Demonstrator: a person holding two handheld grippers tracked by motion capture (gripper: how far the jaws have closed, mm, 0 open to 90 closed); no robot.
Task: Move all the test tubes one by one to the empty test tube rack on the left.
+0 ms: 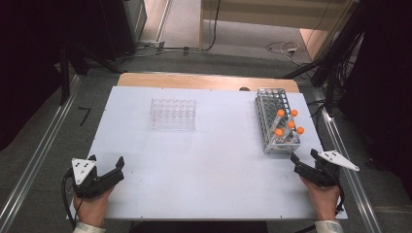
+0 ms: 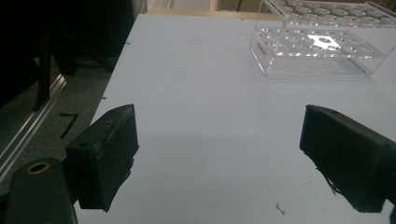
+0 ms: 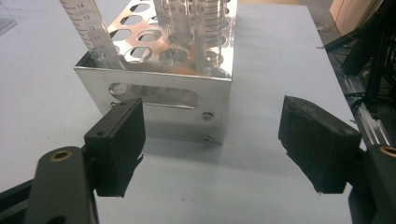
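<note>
A metal tube rack (image 1: 275, 121) stands at the table's right side, holding several clear tubes with orange caps (image 1: 290, 124) in its near end. A clear plastic rack (image 1: 172, 114) with no tubes in it sits left of centre, farther back. My left gripper (image 1: 107, 162) rests open at the near left corner, nothing between its jaws; the clear plastic rack (image 2: 322, 39) lies ahead to its right. My right gripper (image 1: 305, 156) is open just in front of the metal tube rack (image 3: 163, 88), whose graduated tubes (image 3: 95, 32) rise close ahead.
The white table top (image 1: 209, 160) spreads between the two racks and both hands. A wooden board edge (image 1: 204, 80) runs along the far side. Metal rails (image 1: 29, 165) flank the table on the floor, with cables (image 1: 286, 48) behind.
</note>
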